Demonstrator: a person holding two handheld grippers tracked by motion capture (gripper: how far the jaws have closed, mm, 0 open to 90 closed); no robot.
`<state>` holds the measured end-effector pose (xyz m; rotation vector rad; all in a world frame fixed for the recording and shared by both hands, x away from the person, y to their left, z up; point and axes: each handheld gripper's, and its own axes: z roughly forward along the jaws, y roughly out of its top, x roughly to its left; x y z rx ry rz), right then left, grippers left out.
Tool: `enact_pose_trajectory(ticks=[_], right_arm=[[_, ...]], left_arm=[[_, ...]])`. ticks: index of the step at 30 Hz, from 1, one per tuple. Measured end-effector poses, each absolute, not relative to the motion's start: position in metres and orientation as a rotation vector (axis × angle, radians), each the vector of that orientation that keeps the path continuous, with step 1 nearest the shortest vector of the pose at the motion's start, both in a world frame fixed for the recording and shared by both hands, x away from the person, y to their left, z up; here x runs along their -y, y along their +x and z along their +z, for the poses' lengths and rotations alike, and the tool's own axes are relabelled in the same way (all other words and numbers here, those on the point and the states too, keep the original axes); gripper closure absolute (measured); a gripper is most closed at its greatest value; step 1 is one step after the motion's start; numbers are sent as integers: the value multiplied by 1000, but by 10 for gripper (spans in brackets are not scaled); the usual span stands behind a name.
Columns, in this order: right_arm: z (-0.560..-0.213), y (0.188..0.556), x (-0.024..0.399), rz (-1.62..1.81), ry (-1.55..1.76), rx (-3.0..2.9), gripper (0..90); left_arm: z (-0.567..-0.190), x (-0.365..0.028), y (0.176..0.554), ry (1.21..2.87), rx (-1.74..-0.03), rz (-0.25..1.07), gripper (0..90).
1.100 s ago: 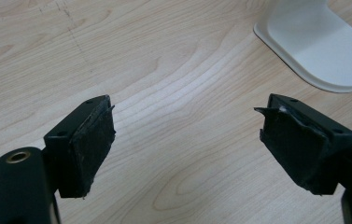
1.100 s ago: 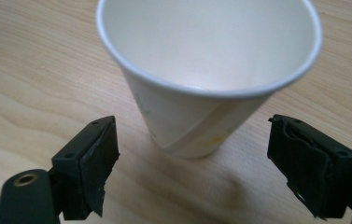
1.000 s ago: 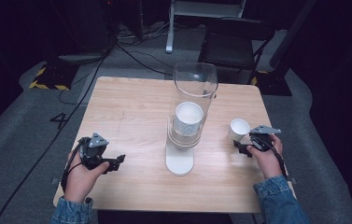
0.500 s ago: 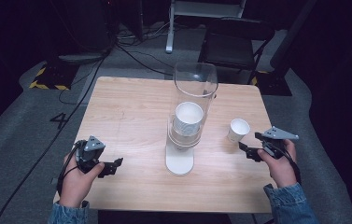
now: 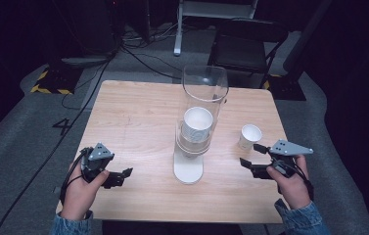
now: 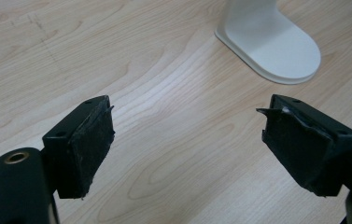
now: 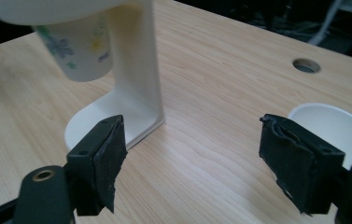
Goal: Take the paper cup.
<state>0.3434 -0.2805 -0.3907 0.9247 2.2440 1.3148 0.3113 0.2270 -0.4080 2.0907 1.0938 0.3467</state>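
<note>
A clear tube cup dispenser [image 5: 200, 98] on a white stand [image 5: 188, 169] rises at the table's middle, with stacked paper cups [image 5: 197, 125] inside. One white paper cup [image 5: 249, 136] stands upright to its right. My right gripper [image 5: 250, 155] hovers just in front of that cup, apart from it. It is open and its jaws have just been closing, with nothing between them. In the right gripper view, the cup [image 7: 332, 126] sits behind the right-hand jaw of the gripper [image 7: 192, 154]. My left gripper [image 5: 122, 176] rests open near the front left, also seen as the gripper [image 6: 187, 140] over bare wood.
The wooden table [image 5: 138, 117] has a cable hole [image 7: 306, 65] toward its far edge. The dispenser's white base [image 6: 276, 46] lies ahead of the left jaws. A flowered cup [image 7: 82, 46] hangs from the dispenser's mouth. A dark chair [image 5: 245, 44] and floor cables [image 5: 138, 54] are beyond the table.
The right gripper has drawn back and up from the standing paper cup toward the table's right front, its jaws narrowing. The cup stays put. The left hand has barely moved.
</note>
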Motion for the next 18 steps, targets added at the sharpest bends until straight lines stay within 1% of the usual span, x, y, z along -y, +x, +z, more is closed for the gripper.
enact_pose_trajectory(ticks=[4,13,18], right_arm=[[-394,344,273,1376,845,-2294,231],[-395,342,266,1394,820,-2327,219],[-396,342,266,1418,793,-2348,167]], left_arm=[[-407,-226,311,2103,-1072,342,165],[-408,-225,312,2113,-1066,332,168],[-408,-225,312,2118,-1066,328,168]])
